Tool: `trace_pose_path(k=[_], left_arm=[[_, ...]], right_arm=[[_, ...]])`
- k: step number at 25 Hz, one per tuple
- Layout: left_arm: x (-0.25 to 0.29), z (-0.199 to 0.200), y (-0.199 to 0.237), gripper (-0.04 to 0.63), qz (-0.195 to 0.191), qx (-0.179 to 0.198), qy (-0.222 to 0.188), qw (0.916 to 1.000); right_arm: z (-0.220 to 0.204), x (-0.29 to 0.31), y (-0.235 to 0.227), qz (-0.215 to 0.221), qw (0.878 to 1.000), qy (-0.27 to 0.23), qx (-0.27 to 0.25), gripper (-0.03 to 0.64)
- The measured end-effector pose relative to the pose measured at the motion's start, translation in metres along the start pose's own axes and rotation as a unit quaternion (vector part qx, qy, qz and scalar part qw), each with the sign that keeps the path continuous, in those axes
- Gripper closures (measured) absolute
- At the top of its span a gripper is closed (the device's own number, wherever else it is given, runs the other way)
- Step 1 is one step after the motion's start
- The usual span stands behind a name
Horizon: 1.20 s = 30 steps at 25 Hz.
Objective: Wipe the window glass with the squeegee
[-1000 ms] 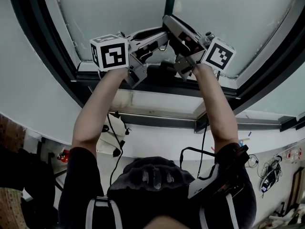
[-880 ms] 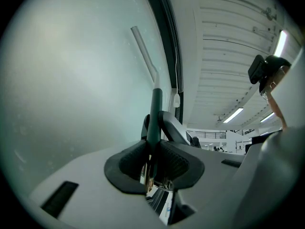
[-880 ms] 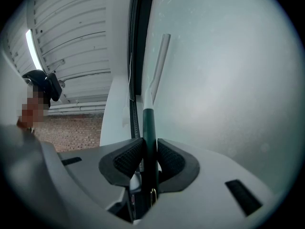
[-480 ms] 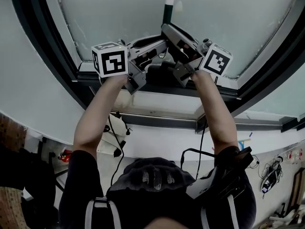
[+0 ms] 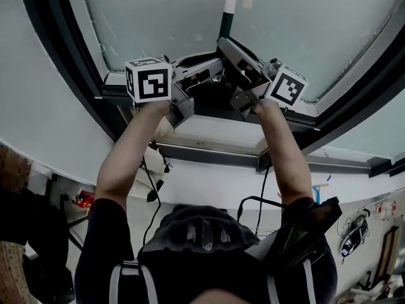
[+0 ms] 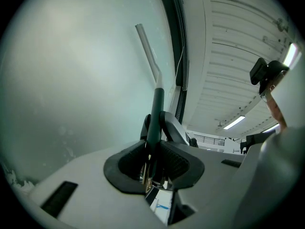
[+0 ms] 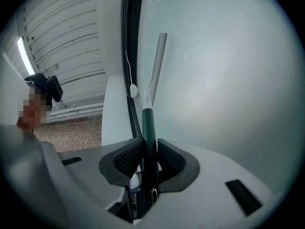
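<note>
The squeegee has a dark green handle and a pale upper shaft that runs up against the frosted window glass. Both grippers hold it low on the handle. My left gripper is shut on the green handle, and the pale shaft rises beyond it. My right gripper is shut on the same handle, with the shaft leaning on the glass. In the head view the left gripper and right gripper meet at the handle. The blade is out of view.
A dark window frame borders the glass, with a sill ledge below the grippers. A vertical frame bar and brick wall lie left in the right gripper view. Cables hang below the sill.
Both grippers and the squeegee have shifted slightly up and right against the glass. Both grips stay shut on the handle.
</note>
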<state>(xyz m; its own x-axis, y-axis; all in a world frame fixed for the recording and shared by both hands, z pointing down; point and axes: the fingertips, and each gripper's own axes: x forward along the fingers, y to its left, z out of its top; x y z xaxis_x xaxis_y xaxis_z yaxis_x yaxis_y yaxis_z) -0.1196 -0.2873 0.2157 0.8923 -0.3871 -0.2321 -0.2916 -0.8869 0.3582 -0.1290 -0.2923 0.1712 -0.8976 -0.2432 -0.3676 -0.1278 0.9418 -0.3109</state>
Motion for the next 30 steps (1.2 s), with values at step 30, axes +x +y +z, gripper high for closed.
trace_pose_path(k=[30], left_arm=[[-0.035,-0.076,0.004,0.509,0.019,-0.069,0.025,0.9971]], right_arm=[[-0.076,-0.029,-0.003,-0.016,0.996,0.005,0.091,0.520]])
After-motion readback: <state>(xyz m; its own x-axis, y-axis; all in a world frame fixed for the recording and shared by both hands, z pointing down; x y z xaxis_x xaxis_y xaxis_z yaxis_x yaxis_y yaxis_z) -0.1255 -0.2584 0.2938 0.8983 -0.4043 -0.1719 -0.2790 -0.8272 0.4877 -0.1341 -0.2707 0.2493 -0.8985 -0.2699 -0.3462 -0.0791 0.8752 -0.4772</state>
